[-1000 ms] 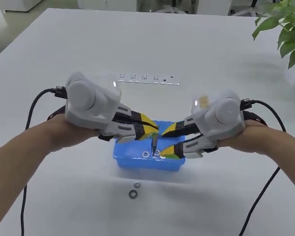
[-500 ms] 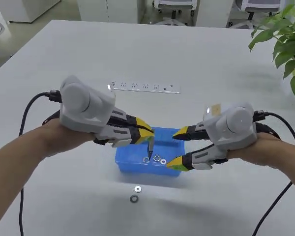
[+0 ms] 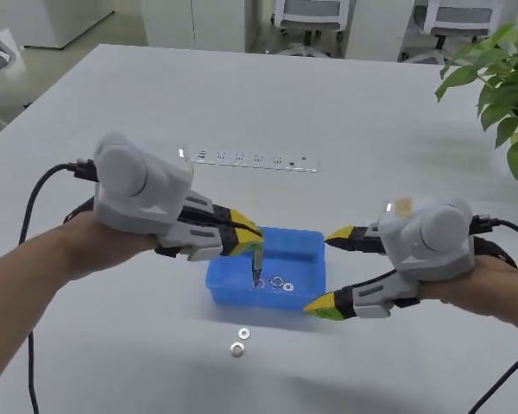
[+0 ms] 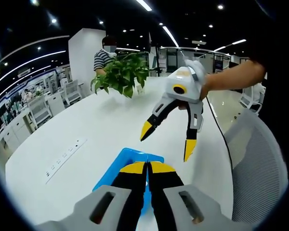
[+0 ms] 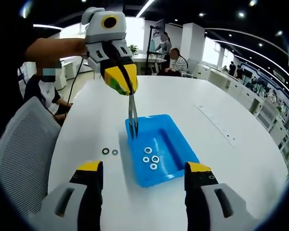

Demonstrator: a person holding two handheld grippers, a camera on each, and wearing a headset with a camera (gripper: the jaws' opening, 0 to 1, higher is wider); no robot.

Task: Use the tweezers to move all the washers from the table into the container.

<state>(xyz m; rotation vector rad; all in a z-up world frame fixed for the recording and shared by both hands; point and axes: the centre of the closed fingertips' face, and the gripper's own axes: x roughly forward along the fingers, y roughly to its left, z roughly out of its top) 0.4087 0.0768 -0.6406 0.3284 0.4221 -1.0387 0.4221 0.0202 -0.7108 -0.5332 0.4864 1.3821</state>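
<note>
Tweezers (image 5: 133, 114) near-shut in L gripper (image 3: 253, 238), over container (image 3: 309, 239)

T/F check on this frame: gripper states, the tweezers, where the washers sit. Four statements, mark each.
1. The left gripper is shut on the tweezers. True.
2. One gripper holds a washer directly. False: the right gripper is open and holds nothing.
3. Two washers lie on the table outside the blue container. True.
4. The blue container is empty. False: four washers lie in it.
</note>
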